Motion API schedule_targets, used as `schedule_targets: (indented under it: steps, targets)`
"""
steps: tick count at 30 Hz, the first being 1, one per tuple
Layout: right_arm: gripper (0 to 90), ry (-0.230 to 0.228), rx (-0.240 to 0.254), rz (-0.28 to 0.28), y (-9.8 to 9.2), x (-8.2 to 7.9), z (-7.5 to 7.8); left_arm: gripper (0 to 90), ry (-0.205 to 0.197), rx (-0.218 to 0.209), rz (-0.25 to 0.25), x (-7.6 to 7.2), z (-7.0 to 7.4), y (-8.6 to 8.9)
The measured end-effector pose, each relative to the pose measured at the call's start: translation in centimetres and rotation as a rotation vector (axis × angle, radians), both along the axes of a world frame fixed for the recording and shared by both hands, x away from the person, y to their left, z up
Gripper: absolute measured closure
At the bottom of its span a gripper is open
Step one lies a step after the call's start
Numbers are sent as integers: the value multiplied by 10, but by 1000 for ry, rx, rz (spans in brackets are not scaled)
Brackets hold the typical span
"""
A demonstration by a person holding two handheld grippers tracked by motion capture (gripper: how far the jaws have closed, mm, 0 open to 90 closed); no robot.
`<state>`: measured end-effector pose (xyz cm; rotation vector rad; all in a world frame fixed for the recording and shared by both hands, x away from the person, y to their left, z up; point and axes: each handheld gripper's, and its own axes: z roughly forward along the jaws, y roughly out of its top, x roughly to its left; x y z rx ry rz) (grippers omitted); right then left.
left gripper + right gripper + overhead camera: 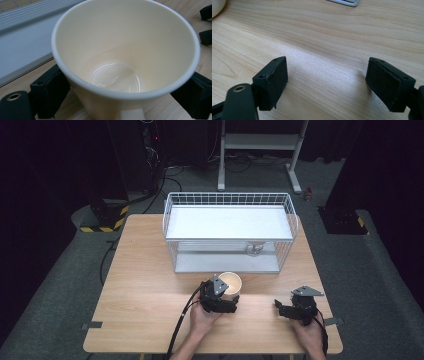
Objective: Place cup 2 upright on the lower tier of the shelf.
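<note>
A cream, glossy, tapered paper cup (230, 284) stands upright on the light wooden table (145, 285), near the middle and just before the white wire basket (170, 220) at the far edge. The left tongs (226, 296) bracket its lower wall with wide-set jaws; whether the pads press, I cannot tell. The cup looks empty, light and easily crushed, so hold low and gently. The right tongs (327, 82) rest open and empty near the right edge.

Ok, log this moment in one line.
left hand-held gripper: around cream cup, grip unclear | right hand-held gripper: open, empty, over table | cup: upright, empty, before wire basket
</note>
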<state>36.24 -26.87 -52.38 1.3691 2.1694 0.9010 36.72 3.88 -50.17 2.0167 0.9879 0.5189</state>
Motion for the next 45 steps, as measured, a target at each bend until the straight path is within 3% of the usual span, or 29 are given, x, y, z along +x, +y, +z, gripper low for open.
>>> schedule_targets:
  steps: [33, 45]
  targets:
    - [178, 0, 0, 0, 0, 0, 0, 94, -30, -28, 66, 8, 5, 19]
    - [178, 0, 0, 0, 0, 0, 0, 95, -28, -18, 104, 21, 15, 32]
